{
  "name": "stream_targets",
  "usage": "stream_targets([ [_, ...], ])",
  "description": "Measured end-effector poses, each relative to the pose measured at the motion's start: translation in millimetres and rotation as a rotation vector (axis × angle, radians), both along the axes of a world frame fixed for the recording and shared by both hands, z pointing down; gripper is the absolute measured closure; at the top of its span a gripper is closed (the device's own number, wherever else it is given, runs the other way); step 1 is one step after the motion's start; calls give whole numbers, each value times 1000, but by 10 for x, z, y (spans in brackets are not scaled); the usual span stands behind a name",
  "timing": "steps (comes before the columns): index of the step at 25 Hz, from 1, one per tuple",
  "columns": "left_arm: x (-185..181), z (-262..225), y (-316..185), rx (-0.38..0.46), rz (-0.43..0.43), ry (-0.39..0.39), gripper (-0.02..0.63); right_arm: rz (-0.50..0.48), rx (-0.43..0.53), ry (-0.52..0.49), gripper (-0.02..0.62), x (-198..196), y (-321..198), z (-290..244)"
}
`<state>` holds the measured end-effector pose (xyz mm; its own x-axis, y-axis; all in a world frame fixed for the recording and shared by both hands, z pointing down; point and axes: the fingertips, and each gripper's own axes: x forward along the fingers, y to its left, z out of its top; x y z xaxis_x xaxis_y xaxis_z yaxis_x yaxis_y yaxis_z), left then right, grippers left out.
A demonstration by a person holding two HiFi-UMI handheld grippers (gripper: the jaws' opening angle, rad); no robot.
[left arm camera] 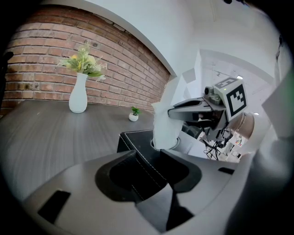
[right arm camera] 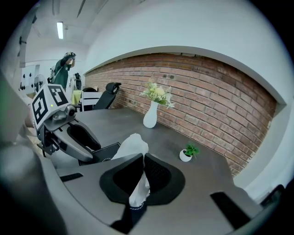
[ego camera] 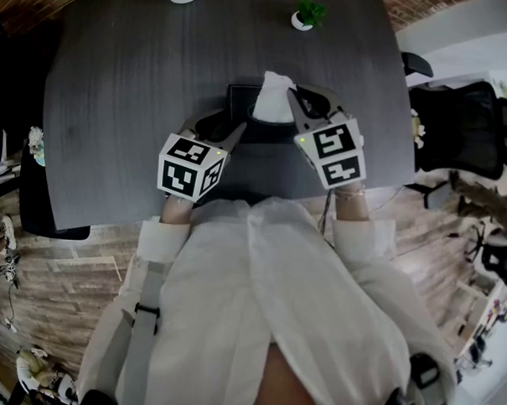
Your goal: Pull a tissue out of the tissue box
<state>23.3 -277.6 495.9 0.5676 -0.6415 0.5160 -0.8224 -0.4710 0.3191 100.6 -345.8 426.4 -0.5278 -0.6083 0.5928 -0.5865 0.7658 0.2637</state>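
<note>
Tissue (right arm camera: 132, 144) pinched in the right gripper's (right arm camera: 141, 159) closed jaws above the box (ego camera: 240, 101), left gripper (left arm camera: 147, 155) clamping the box's near edge.

Brick wall (right arm camera: 206, 87) backs grey table (ego camera: 115, 107) (floor (ego camera: 66, 273) seemingly wood).

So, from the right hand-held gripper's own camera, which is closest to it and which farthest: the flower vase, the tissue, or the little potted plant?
1. Tissue: pinched between the jaws of the right hand-held gripper.
2. Little potted plant: ahead, off to the right.
3. Flower vase: farthest, back by the brick wall.
</note>
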Motion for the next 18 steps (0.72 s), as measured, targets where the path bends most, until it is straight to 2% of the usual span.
stream_targets([
  [18,6,-10,10,-4,1,-12,442,30,95,-63,584,3,-132,-347],
])
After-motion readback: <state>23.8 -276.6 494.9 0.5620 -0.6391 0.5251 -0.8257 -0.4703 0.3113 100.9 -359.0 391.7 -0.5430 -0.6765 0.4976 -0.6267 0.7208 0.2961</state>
